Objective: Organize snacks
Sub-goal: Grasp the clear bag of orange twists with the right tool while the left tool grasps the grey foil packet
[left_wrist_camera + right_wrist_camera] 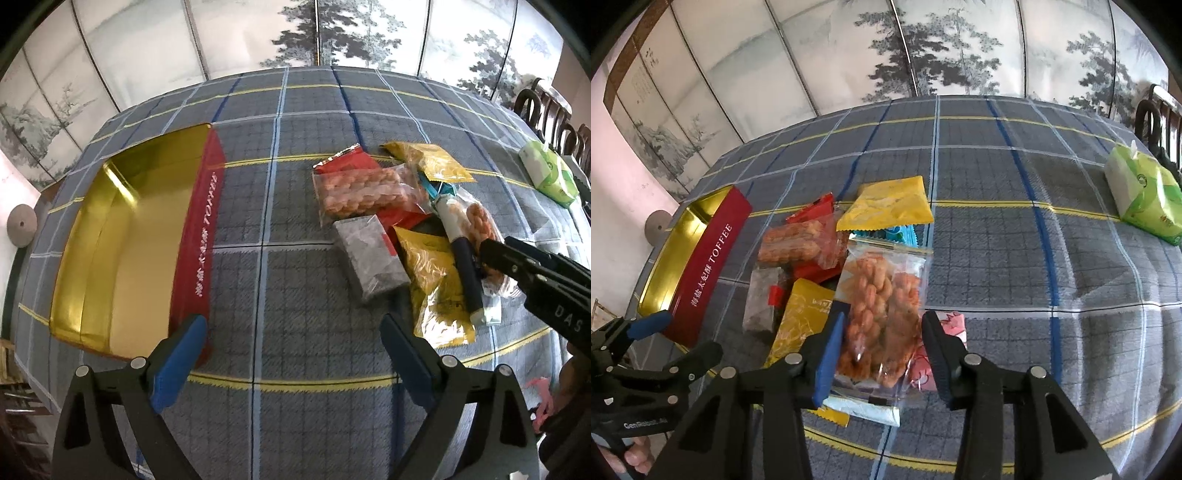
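- A counter (295, 110) under a grey-blue checked cloth with yellow and pale lines fills the room's middle; a painted screen of pine trees (923, 48) stands along its far side.
- On the left sits an open red tin (201, 236) with a gold inside, "TOFFEE" printed along its side. Nothing lies in it.
- At the far right of the counter rests a green-and-white tissue pack (1145, 195), well apart from everything else.
- The snacks lie in a loose heap right of the tin, overlapping one another.
- The largest is a clear bag of orange fried twists (882, 306), on top at the near right of the heap.
- A second clear bag of orange snacks (362, 192) lies at the far side, over a red wrapper.
- Two yellow packets: one (890, 203) at the far edge, one (801, 321) near, just left of the twists bag.
- A grey packet (369, 258) lies on the heap's left edge.
- A dark blue and white stick pack (463, 258) lies between the near yellow packet and the twists bag.
- The right gripper (882, 332) straddles the twists bag, its jaws partly closed in, one on either side; I cannot tell whether both press it.
- The left gripper (291, 336) hangs over bare cloth between tin and heap, jaws spread wide, holding nothing.
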